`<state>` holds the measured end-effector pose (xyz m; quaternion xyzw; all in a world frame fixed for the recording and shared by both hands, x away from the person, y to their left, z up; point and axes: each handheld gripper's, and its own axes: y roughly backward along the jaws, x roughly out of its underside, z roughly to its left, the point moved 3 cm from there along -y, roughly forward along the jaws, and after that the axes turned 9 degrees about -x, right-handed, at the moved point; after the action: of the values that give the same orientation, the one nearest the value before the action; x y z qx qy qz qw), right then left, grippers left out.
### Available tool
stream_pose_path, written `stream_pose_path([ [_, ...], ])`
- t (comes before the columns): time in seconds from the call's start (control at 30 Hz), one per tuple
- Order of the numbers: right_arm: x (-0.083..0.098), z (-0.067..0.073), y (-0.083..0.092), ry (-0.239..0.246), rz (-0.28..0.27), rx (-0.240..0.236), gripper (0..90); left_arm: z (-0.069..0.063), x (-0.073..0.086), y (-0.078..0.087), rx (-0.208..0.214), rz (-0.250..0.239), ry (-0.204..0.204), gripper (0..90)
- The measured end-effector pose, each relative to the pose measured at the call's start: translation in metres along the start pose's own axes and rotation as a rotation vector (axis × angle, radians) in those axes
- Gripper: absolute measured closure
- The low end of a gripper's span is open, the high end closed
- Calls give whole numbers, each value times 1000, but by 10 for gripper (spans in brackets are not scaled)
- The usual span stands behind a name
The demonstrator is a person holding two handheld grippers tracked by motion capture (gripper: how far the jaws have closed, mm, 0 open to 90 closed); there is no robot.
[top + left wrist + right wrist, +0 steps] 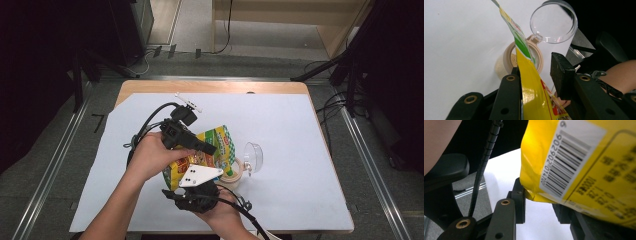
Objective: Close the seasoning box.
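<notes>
Yellow snack bag (202,150) held tilted over the open jar (231,172) on the tabletop (300,150), likely to pour. My left hand-held gripper (536,72) pinches its top edge; right hand-held gripper (541,202) clamps the bottom, raising it. Clear lid (554,21) hinged back.

barcode digits: on the yellow bag (584,167), beside the bars of its white barcode label (571,160), the run 902902 01470 reads plainly, with a separate 6 or 9 at the label's top corner
other print on the bag: dark characters to the right of the label, too blurred to read
bag front: in the high view the yellow bag (212,145) bears red and green graphics, its lettering too small to make out
</notes>
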<state>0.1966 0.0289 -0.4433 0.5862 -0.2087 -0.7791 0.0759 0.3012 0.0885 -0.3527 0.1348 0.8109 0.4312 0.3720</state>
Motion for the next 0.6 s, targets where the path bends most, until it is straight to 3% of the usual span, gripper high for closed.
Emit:
stream_pose_path([
  [0.17,0,-1,-1,-24,-7,-13,680,-2,0,-3,-22,7,-8,691],
  [0.37,1,-3,-1,-25,-4,-13,681,-1,0,-4,-17,3,-9,679],
  [0.6,0,-4,1,-44,-3,-28,680,6,-1,-5,13,1,45,676],
])
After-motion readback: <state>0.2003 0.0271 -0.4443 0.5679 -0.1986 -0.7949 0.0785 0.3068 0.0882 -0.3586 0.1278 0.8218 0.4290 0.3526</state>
